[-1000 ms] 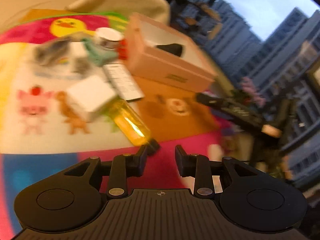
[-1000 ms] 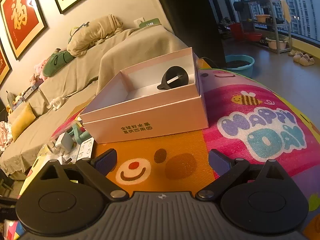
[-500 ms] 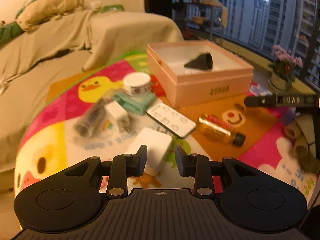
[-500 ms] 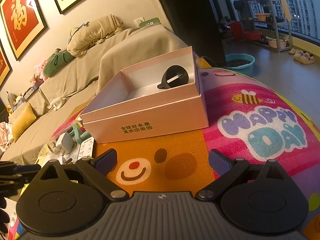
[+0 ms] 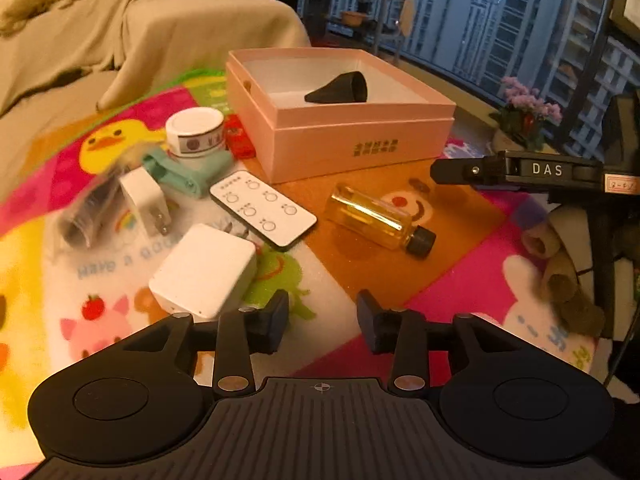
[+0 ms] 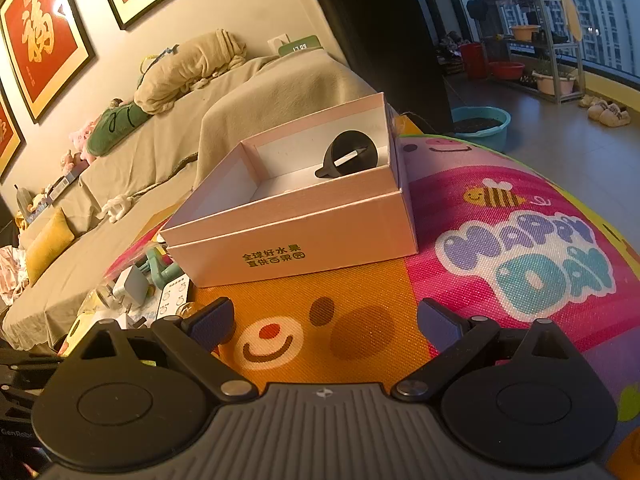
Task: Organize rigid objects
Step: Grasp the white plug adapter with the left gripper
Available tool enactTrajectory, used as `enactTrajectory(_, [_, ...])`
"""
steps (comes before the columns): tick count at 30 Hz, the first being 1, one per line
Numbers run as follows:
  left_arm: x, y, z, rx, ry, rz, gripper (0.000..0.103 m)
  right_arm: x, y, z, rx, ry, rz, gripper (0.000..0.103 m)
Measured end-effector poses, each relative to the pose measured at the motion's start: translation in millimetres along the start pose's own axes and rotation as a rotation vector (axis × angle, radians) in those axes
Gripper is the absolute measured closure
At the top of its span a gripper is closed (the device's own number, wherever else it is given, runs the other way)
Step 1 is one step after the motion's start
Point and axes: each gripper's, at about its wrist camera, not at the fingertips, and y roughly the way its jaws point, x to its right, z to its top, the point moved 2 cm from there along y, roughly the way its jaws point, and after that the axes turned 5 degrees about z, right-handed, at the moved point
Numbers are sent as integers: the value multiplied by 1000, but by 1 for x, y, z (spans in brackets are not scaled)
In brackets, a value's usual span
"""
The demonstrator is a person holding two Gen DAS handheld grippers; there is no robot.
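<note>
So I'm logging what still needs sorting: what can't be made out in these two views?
- Blurred grey object, left wrist view: motion smear at the left edge.
- Red item, left wrist view: partly hidden behind the pink box.
- White remote, right wrist view: mostly hidden behind the right tool.

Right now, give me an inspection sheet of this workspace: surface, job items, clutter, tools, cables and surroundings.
Surface: cartoon play mat, colourful, lying flat.
Job's things: open pink box holds a black funnel. On the mat lie a white remote, an amber bottle on its side, a white adapter, a wall plug, a tape roll, a teal item and a small red item.
Clutter: blurred clear packet at the mat's left.
Tools: left tool open, jaws just widened, nothing between; right tool open and empty.
Cables: nothing seen.
Surroundings: covered sofa, framed pictures, windows, potted flowers.
</note>
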Motion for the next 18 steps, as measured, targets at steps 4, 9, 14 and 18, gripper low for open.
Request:
enactTrajectory(4, [-4, -21, 8, 110, 15, 65, 61, 0, 0, 0, -1, 1, 0, 5])
enactTrajectory(9, [-38, -22, 15, 97, -46, 172, 61, 0, 0, 0, -1, 3, 2, 5])
enactTrajectory(14, [-89, -14, 17, 113, -321, 72, 61, 0, 0, 0, -3, 3, 1, 5])
enactTrajectory(18, [-99, -5, 34, 178, -398, 99, 61, 0, 0, 0, -3, 3, 1, 5])
